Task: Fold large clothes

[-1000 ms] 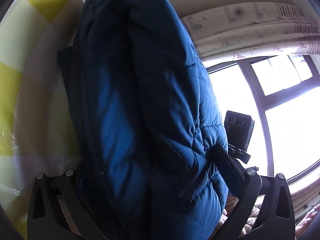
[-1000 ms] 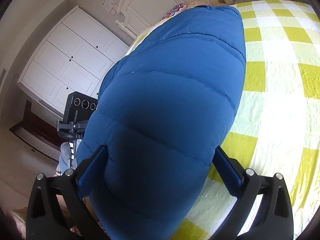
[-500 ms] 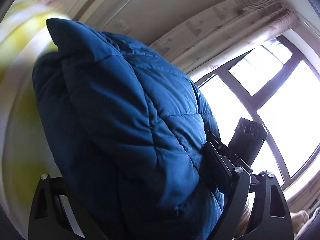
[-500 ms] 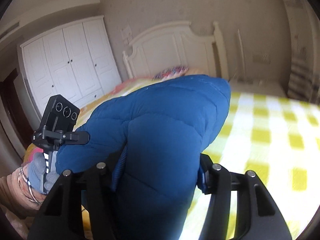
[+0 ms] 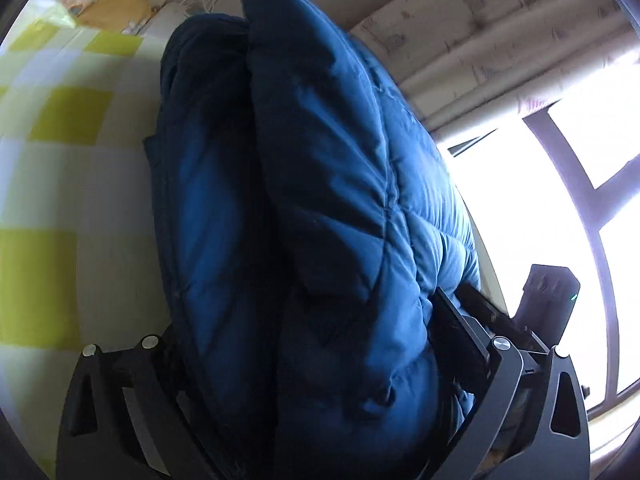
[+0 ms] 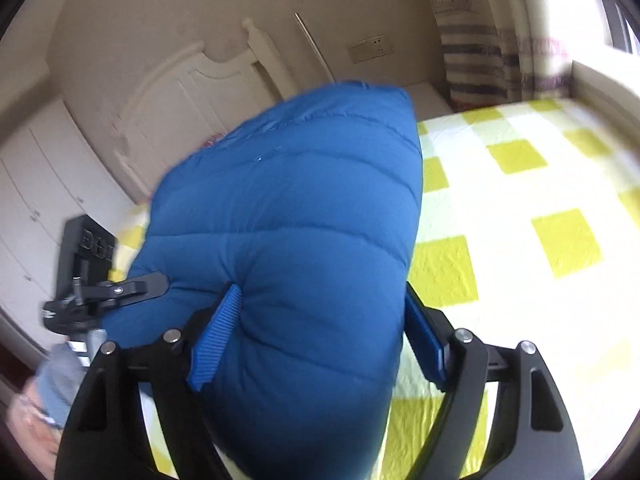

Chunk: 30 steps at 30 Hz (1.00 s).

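- Between the two fingers of our left gripper [image 5: 304, 364] sits a thick fold of the blue padded coat [image 5: 320, 200], bunched in two bulky layers that rise straight ahead of the gripper and fill most of its view.
- Our left jaws are opening and stand very wide; the coat packs the whole gap, and its padding bulges against the right-hand finger, so the fabric is still pressed on both sides.
- To the left of that gripper, behind the coat, we see the yellow-and-white checked bedspread [image 5: 68, 168]; to its right, a bright window [image 5: 532, 208] with a patterned curtain [image 5: 500, 40] above it.
- Just beyond the left gripper's right finger, the other gripper's black camera block [image 5: 548, 300] shows against the window.
- Our right gripper [image 6: 316, 340] also has the coat [image 6: 304, 208] between its blue ribbed pads [image 6: 216, 336]; these jaws are opening too, yet the left pad dents the padding and the right pad lies against its edge.
- Ahead of the right gripper the coat stands up as one smooth quilted mass, with the checked bedspread [image 6: 520, 208] spread out to its right.
- Farther ahead we see a white headboard [image 6: 192, 96]; off to the left, white wardrobe doors [image 6: 36, 184].
- At the lower left of the right gripper, a hand in a grey-blue sleeve [image 6: 56, 384] holds the other tool.
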### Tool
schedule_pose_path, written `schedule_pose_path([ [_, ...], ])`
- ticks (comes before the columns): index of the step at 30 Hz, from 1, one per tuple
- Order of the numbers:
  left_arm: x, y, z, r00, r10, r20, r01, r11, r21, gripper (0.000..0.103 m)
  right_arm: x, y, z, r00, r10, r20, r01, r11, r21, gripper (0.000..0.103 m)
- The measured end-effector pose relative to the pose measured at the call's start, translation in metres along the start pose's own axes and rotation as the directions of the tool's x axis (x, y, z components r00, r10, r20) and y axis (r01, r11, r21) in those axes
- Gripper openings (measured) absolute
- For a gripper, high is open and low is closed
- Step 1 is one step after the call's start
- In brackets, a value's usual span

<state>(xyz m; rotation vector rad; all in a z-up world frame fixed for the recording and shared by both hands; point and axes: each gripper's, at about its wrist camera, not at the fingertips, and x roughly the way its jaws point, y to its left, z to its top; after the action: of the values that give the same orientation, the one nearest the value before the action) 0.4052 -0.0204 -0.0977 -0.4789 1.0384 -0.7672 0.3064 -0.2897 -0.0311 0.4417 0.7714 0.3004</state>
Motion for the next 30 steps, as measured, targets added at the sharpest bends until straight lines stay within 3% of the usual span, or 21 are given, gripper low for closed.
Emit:
schedule_pose_path([
  [4, -0.02, 0.0, -0.011, 0.999, 0.038, 0.025, -0.038, 0.999, 0.017, 0.098, -0.026, 0.014, -0.001, 0.991, -0.11, 0.071, 0.115, 0.991, -0.065, 0.084],
  [6, -0.039, -0.01, -0.017, 0.993, 0.081, 0.082, -0.084, 0.996, 0.034, 0.098, -0.045, 0.029, -0.002, 0.984, -0.104, 0.145, 0.122, 0.986, -0.116, 0.084],
  [8, -0.059, -0.017, -0.028, 0.974, 0.15, 0.169, -0.159, 0.987, 0.039, 0.098, -0.052, 0.06, -0.013, 0.982, -0.084, 0.171, 0.118, 0.972, -0.201, 0.084],
  [10, -0.082, -0.029, -0.046, 0.93, 0.251, 0.267, -0.266, 0.964, 0.023, 0.098, -0.035, 0.084, -0.026, 0.99, -0.098, 0.106, 0.126, 0.941, -0.313, 0.09],
  [11, -0.097, -0.038, -0.059, 0.893, 0.308, 0.329, -0.33, 0.944, 0.011, 0.098, -0.02, 0.095, -0.035, 0.987, -0.153, 0.055, 0.163, 0.909, -0.384, 0.092],
  [13, -0.122, -0.057, -0.082, 0.827, 0.381, 0.413, -0.419, 0.908, 0.003, 0.098, -0.013, 0.118, -0.057, 0.956, -0.287, 0.061, 0.275, 0.8, -0.533, 0.093],
  [14, -0.137, -0.066, -0.093, 0.795, 0.403, 0.453, -0.46, 0.888, 0.018, 0.099, -0.019, 0.123, -0.061, 0.953, -0.3, 0.039, 0.271, 0.79, -0.549, 0.091],
  [15, -0.156, -0.085, -0.107, 0.752, 0.415, 0.512, -0.507, 0.861, 0.046, 0.099, -0.034, 0.129, -0.068, 0.961, -0.277, 0.022, 0.243, 0.799, -0.55, 0.09],
  [16, -0.174, -0.107, -0.125, 0.693, 0.423, 0.583, -0.557, 0.828, 0.061, 0.099, -0.048, 0.132, -0.071, 0.971, -0.237, 0.028, 0.214, 0.812, -0.543, 0.09],
  [18, -0.201, -0.151, -0.156, 0.567, 0.423, 0.707, -0.638, 0.768, 0.052, 0.099, -0.102, 0.139, -0.078, 0.984, -0.131, 0.123, 0.176, 0.838, -0.516, 0.092],
  [19, -0.209, -0.17, -0.166, 0.507, 0.424, 0.751, -0.672, 0.74, 0.036, 0.099, -0.133, 0.143, -0.082, 0.974, -0.098, 0.206, 0.192, 0.843, -0.502, 0.097],
  [20, -0.22, -0.19, -0.181, 0.436, 0.424, 0.793, -0.71, 0.704, 0.014, 0.099, -0.158, 0.143, -0.085, 0.959, -0.08, 0.271, 0.209, 0.845, -0.492, 0.101],
  [22, -0.229, -0.219, -0.198, 0.373, 0.409, 0.833, -0.744, 0.669, 0.004, 0.099, -0.209, 0.15, -0.096, 0.911, -0.039, 0.41, 0.245, 0.851, -0.464, 0.101],
  [23, -0.234, -0.222, -0.196, 0.359, 0.4, 0.843, -0.753, 0.658, 0.008, 0.099, -0.222, 0.153, -0.1, 0.893, -0.037, 0.448, 0.261, 0.853, -0.451, 0.101],
  [24, -0.234, -0.236, -0.207, 0.357, 0.381, 0.853, -0.759, 0.651, 0.027, 0.099, -0.237, 0.155, -0.106, 0.871, -0.045, 0.489, 0.288, 0.853, -0.435, 0.101],
  [26, -0.222, -0.248, -0.216, 0.385, 0.365, 0.847, -0.753, 0.655, 0.06, 0.099, -0.247, 0.157, -0.116, 0.848, -0.089, 0.523, 0.339, 0.848, -0.407, 0.101],
  [27, -0.218, -0.252, -0.222, 0.412, 0.369, 0.833, -0.749, 0.658, 0.079, 0.099, -0.25, 0.156, -0.122, 0.848, -0.105, 0.52, 0.349, 0.849, -0.397, 0.101],
  [28, -0.207, -0.252, -0.227, 0.426, 0.379, 0.821, -0.75, 0.655, 0.087, 0.099, -0.245, 0.152, -0.128, 0.851, -0.118, 0.511, 0.348, 0.856, -0.383, 0.101],
  [30, -0.183, -0.246, -0.232, 0.417, 0.435, 0.798, -0.77, 0.636, 0.056, 0.099, -0.225, 0.146, -0.138, 0.865, -0.151, 0.478, 0.349, 0.866, -0.358, 0.101],
])
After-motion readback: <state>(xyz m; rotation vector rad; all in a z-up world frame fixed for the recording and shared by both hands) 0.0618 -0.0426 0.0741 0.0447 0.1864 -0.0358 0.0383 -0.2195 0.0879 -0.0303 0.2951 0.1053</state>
